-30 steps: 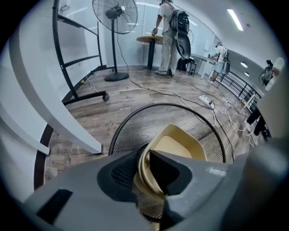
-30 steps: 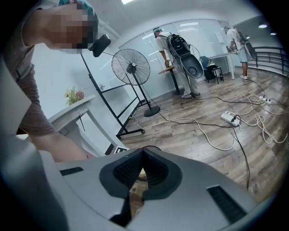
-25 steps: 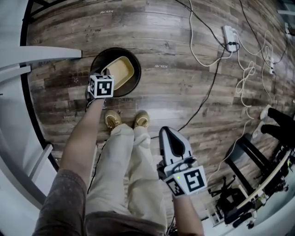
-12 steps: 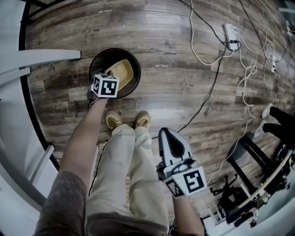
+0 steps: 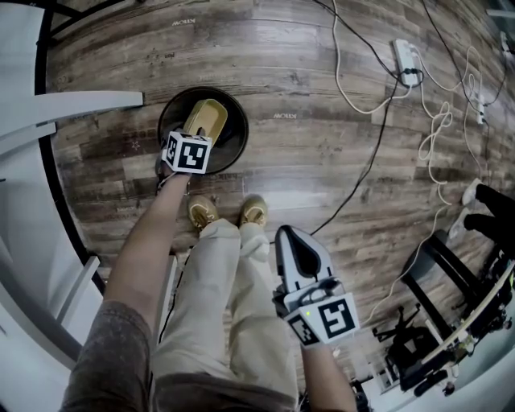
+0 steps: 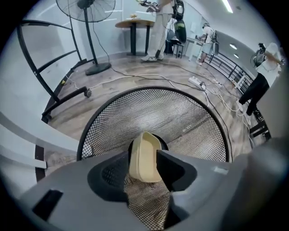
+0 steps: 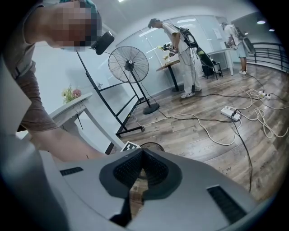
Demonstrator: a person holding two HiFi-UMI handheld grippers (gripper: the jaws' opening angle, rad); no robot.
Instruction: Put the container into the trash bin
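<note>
- The left gripper [image 6: 144, 155] points steeply down over the open mouth of a round, black wire-mesh trash bin [image 6: 180, 117].
- Its jaws are opening. The container [image 5: 204, 119], a pale beige tub, stands on its edge in the gap between them, close against the inner face of the right-hand jaw. The pads no longer look clamped on it.
- From the head view, the container shows just beyond this gripper's marker cube, inside the bin's rim and tipped narrow-side up.
- The bin's mesh wall curves all round the jaw tips, and its dark bottom shows directly beyond the container.
- The right gripper [image 7: 142, 152] is held well apart from the bin, on the near side of it, angled partly downward. Its jaw tips are pressed together with nothing between them.
- Below the right gripper lies a wood-plank floor [image 5: 306, 161].
- The person's two tan shoes [image 5: 201, 212] stand on the floor between the two grippers, just on the near side of the bin.
- Beyond the right gripper and off to its right, white cables [image 5: 354, 96] trail across the floor to a power strip [image 5: 402, 63].
- Far beyond the left gripper stands a tall pedestal fan [image 6: 86, 9], with other people at the back of the room.
</note>
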